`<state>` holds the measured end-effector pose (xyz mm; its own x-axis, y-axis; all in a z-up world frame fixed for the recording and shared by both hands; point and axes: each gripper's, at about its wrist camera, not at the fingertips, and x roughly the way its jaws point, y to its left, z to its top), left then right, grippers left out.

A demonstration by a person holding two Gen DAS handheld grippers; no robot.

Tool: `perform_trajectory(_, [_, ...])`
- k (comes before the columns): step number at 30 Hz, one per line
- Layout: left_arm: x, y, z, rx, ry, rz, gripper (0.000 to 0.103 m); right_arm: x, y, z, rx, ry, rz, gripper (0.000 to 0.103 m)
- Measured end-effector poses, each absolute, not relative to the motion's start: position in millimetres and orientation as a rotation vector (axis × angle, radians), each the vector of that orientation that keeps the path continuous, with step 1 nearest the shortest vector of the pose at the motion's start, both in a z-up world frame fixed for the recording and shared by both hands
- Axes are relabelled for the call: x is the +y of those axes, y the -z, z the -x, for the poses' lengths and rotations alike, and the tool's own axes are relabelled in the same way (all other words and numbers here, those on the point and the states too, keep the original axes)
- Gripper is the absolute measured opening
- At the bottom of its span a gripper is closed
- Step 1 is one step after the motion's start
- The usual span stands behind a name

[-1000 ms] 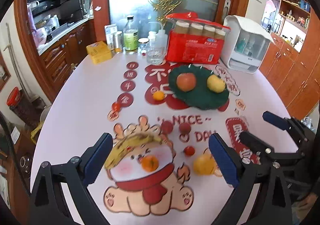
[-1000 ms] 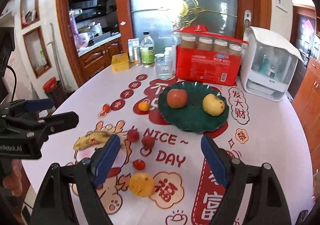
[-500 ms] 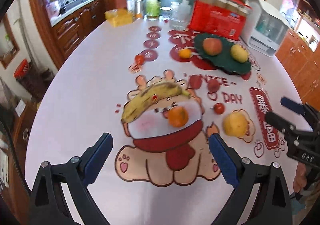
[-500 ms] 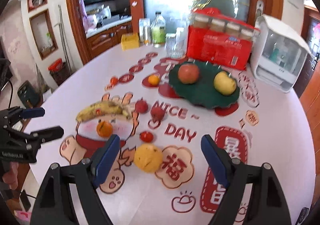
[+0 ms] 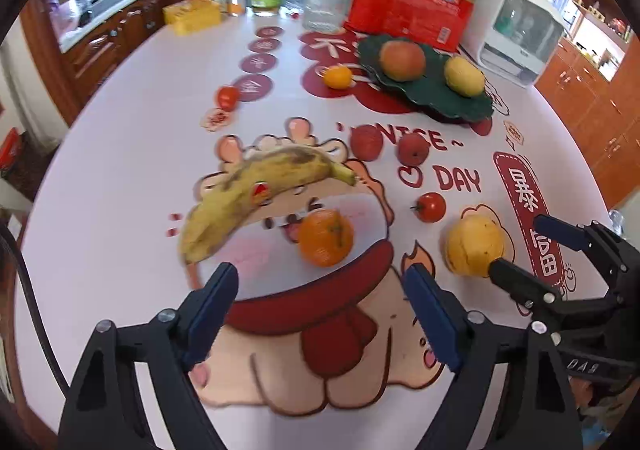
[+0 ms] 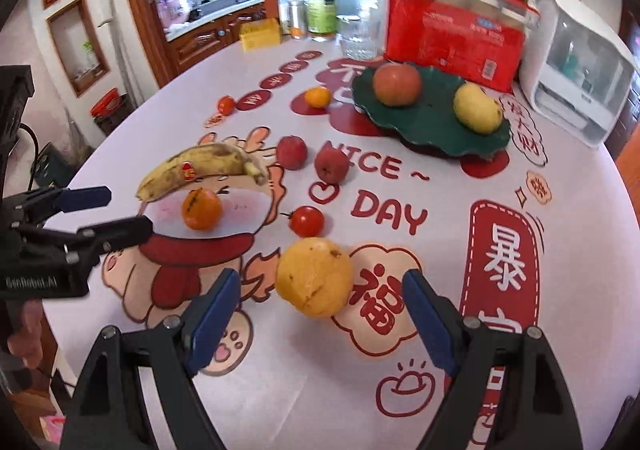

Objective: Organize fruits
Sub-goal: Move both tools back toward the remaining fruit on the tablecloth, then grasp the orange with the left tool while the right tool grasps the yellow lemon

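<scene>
The task is at its beginning, as I judge it. On the green plate (image 6: 432, 122), which stands near the far edge of the surface (image 6: 520, 330) in front of the red box (image 6: 456, 38), only 2 fruits lie: 1 red apple (image 6: 397, 84) and 1 yellow pear (image 6: 478, 108). All other fruits are loose on the surface and, I think, must go to the plate.

The loose fruits, counted: 1 banana (image 5: 256, 194) and 1 orange (image 5: 326, 237) just beside it, toward the near left part of the surface; 1 yellow round fruit (image 6: 315, 276) at the near middle; 2 small dark red fruits (image 6: 312, 160) side by side in the centre; 2 small tomatoes, one (image 6: 306, 221) just beyond the yellow round fruit and one (image 6: 226, 105) toward the left edge; 1 small orange (image 6: 317, 97) just beside the plate. So 8 are left and 2 are in place.

The left hand-held gripper (image 5: 320, 298) has just been closing a little, but its jaws stand wide apart and nothing is between them; the orange lies just ahead of it. The right hand-held gripper (image 6: 320, 310) is also wide apart and holds nothing; the yellow round fruit lies just ahead, between the lines of its 2 jaws, not touched by them.
</scene>
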<state>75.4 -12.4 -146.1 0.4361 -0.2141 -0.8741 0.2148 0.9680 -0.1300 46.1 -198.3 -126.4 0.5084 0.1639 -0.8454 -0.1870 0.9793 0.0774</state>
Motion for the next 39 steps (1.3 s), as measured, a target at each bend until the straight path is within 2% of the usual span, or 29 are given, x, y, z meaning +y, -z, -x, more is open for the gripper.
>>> perform_trajectory(7, [-18, 174, -98, 1.154, 0.292, 0.07, 0.079, -192, 146, -51, 1.012, -0.159, 0.047, 0.075])
perform_trajectory(18, [-15, 190, -107, 1.169, 0.279, 0.115, 0.04, -182, 159, -52, 1.002, -0.134, 0.06, 0.062])
perform_trajectory(22, [-16, 191, -104, 1.153, 0.271, 0.113, 0.038, -181, 160, -51, 1.002, -0.138, 0.05, 0.055])
perform_trajectory(39, [-23, 178, -90, 1.083, 0.296, 0.085, 0.036, -188, 159, -44, 0.993, -0.114, 0.021, 0.053])
